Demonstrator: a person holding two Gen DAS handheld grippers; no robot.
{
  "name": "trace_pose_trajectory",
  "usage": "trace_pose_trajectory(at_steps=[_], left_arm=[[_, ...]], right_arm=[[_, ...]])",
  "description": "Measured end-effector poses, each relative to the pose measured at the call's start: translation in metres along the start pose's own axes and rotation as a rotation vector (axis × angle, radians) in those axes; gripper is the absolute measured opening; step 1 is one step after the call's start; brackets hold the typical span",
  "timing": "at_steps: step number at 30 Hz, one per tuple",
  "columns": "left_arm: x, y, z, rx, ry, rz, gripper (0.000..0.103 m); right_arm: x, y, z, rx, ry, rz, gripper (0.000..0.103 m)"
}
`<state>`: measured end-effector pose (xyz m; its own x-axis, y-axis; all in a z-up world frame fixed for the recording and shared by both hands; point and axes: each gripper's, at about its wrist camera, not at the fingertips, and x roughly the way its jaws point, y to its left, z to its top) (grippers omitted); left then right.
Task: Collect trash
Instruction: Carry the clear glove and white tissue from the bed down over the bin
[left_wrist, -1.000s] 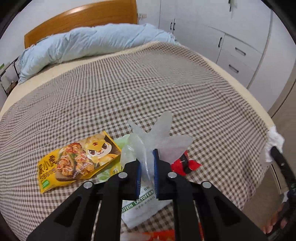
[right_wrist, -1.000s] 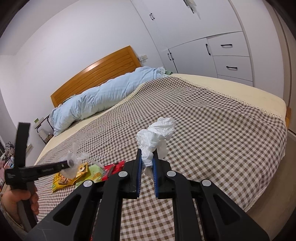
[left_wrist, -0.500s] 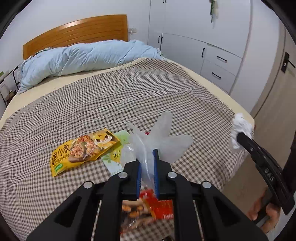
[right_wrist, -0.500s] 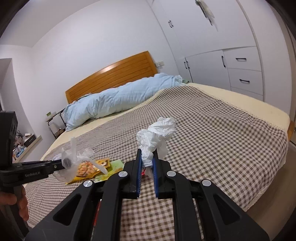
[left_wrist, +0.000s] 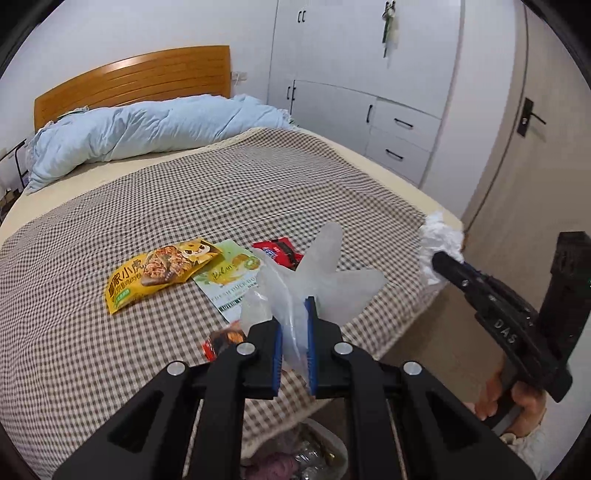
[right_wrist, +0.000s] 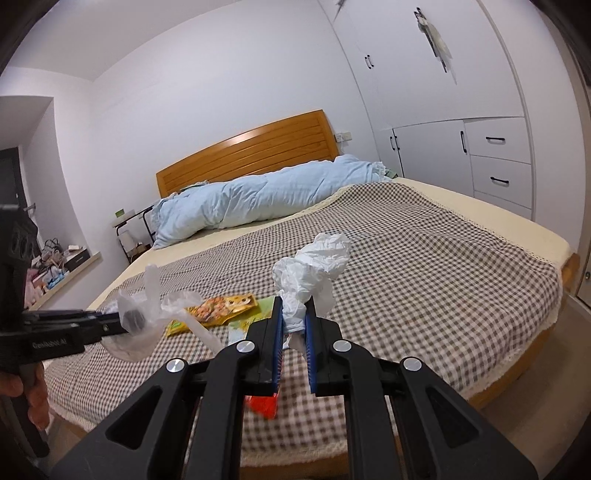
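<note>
My left gripper (left_wrist: 294, 314) is shut on a clear plastic glove (left_wrist: 325, 277), held above the foot edge of the checked bed (left_wrist: 184, 192). My right gripper (right_wrist: 294, 314) is shut on a crumpled white tissue (right_wrist: 314, 264); that tissue (left_wrist: 437, 236) also shows at the right of the left wrist view, off the bed's corner. On the bedspread lie a yellow snack bag (left_wrist: 159, 271), a green-and-white packet (left_wrist: 231, 284), a red wrapper (left_wrist: 279, 251) and a small red-and-black wrapper (left_wrist: 221, 339). A bin with trash (left_wrist: 295, 454) sits on the floor below my left gripper.
A light-blue duvet (left_wrist: 147, 129) lies rolled against the wooden headboard (left_wrist: 140, 81). White wardrobes with drawers (left_wrist: 399, 133) stand right of the bed, and a door (left_wrist: 532, 147) beyond them. A person's hand (left_wrist: 517, 402) grips the right tool. A cluttered sill (right_wrist: 59, 273) is at far left.
Both grippers drew back from the bed and rose, each keeping its hold. The bed's foot edge and the floor bin came into the left wrist view, and the wrappers now lie farther off.
</note>
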<state>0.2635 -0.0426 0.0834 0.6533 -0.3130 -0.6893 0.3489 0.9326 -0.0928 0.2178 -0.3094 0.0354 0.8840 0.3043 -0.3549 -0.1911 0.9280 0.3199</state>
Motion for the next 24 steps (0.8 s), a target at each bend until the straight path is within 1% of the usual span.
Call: trace_pose_trajectory(at_steps=[7,12,20,24], left_arm=[[-0.034,-0.004,-0.031,0.002,-0.030,-0.059,0.008],[-0.054,-0.005,-0.058,-0.002,-0.052,-0.089,0.008],[-0.068,0.006,-0.097,-0.050,-0.064,-0.128,0.008],[-0.069,0.014,-0.119,-0.069,-0.067,-0.110,0.008]], right_arm=[[-0.025,0.020,-0.021,-0.067,0.017,0.016,0.011],[-0.041,0.035,-0.042,-0.099,0.043,0.058,0.011],[-0.055,0.062,-0.068,-0.171,0.084,0.099,0.011],[-0.057,0.074,-0.082,-0.194,0.119,0.121,0.011]])
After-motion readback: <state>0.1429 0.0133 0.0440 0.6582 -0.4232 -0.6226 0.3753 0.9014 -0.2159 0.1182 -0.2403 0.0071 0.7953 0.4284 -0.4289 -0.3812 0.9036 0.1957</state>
